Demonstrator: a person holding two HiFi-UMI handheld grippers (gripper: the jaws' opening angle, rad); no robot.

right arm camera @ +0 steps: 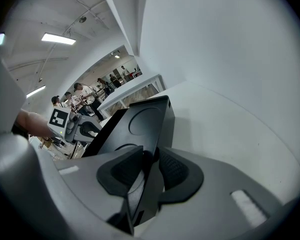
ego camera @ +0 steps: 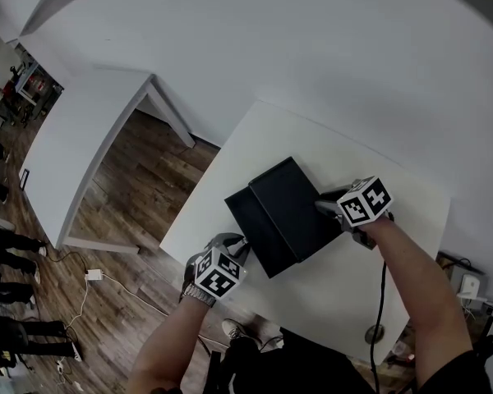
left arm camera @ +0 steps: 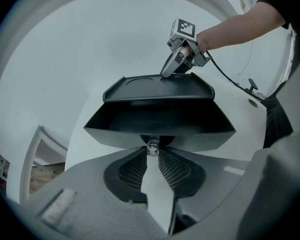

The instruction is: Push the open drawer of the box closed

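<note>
On the white table (ego camera: pixel 353 290) in front of me sits the black box (ego camera: pixel 294 197), set on a slant across the tabletop. Its long axis runs from my left hand up toward my right. The drawer (left arm camera: pixel 160 123) stands well out of the box and points its front at my left tongs (left arm camera: pixel 151 153), so the slide line lies straight between my two hands.

The box is matte black with a raised lip round its lid and a shallow round recess (right arm camera: pixel 142 118) pressed into the top. The drawer is the same black, with walls that flare outward, a dark inside, and a small clear knob (left arm camera: pixel 151 146) at the middle of its front.

My left tongs are nearly closed, the tips pinched on that knob, with only a thin wedge of table showing between the ribbed pads. My right tongs (right arm camera: pixel 149 159) come down on the far end of the box, jaws set wider and clamped across its rear edge, which runs between the pads.
</note>
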